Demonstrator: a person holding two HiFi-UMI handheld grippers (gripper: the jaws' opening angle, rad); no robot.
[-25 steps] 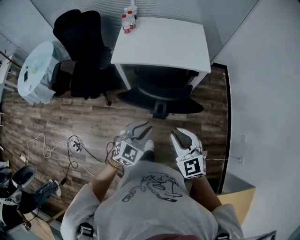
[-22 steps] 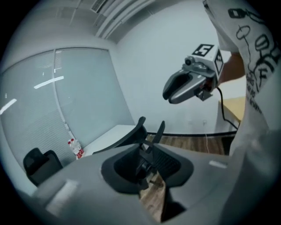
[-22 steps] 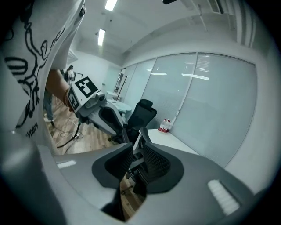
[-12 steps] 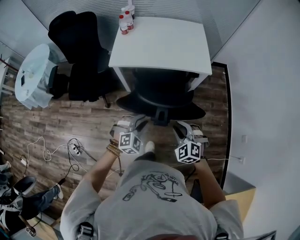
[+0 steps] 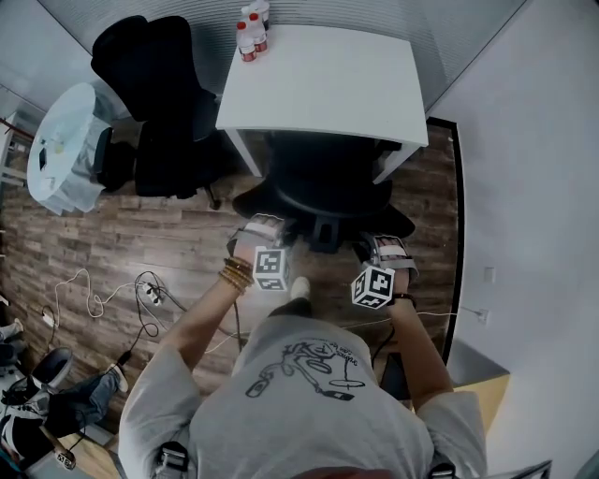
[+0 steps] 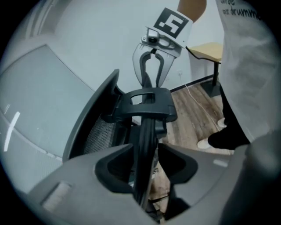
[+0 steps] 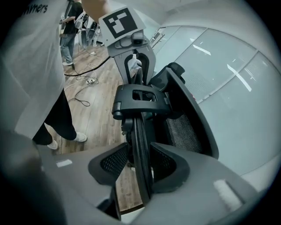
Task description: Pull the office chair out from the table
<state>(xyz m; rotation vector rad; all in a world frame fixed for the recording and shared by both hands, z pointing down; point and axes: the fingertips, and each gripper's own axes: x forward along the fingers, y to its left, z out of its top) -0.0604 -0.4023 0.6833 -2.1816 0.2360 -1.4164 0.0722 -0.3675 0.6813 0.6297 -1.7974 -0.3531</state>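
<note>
A black office chair [image 5: 323, 182] is tucked under the white table [image 5: 328, 84], its backrest toward me. My left gripper [image 5: 265, 236] is at the left part of the backrest's top edge and my right gripper [image 5: 382, 251] at the right part. In the left gripper view the thin backrest rim [image 6: 142, 145] runs between the opening jaws of the left gripper [image 6: 145, 151], with gaps beside it. The right gripper [image 7: 139, 151] straddles the same rim [image 7: 139, 132], its jaws opening too, pads apart from it. Each gripper view shows the other gripper beyond the chair's black bracket [image 6: 147, 101].
A second black chair [image 5: 154, 103] stands left of the table, beside a round glass table [image 5: 65, 140]. Bottles [image 5: 251, 28] sit on the table's far left corner. Cables [image 5: 140, 290] lie on the wood floor at the left. A wall is close on the right.
Both grippers have moved away from my body to the chair's backrest and tipped downward. Their jaws now stand wider, astride the rim. The chair has not moved.
</note>
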